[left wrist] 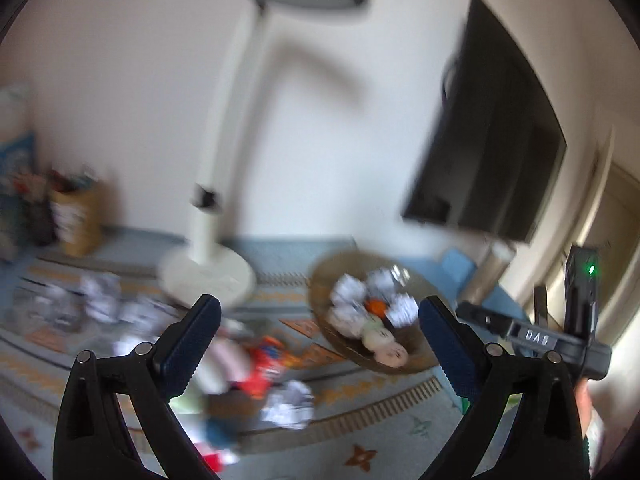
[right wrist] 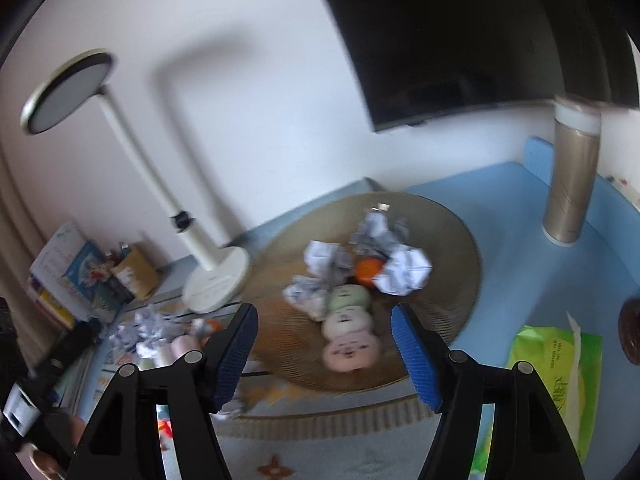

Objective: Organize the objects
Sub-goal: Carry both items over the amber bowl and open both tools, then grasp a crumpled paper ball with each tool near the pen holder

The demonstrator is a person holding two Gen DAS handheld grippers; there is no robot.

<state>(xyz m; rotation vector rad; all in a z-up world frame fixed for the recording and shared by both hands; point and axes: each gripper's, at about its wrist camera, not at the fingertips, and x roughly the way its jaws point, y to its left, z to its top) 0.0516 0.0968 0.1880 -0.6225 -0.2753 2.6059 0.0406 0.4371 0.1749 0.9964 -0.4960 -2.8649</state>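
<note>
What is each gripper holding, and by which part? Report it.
Nothing is held. The left gripper and the right gripper both stand open with nothing between their fingers, above the table.

This is a lived-in room of a home, likely a bedroom or study corner. A dark flat-screen television (right wrist: 460,32) hangs on a plain white wall at 1 o'clock in the right wrist view. A white desk lamp (right wrist: 132,168) with a round head stands at 10 o'clock on a tabletop covered by a patterned cloth (right wrist: 360,452). Books and a small cardboard box of pens (right wrist: 134,270) lean against the wall at 9 o'clock. A woven tray (right wrist: 448,240) sits at the centre, a gold thermos flask (right wrist: 570,176) at 2 o'clock, a green pack of wet wipes (right wrist: 556,368) at 4 o'clock. A door frame (left wrist: 600,216) shows at 3 o'clock in the left wrist view
</note>
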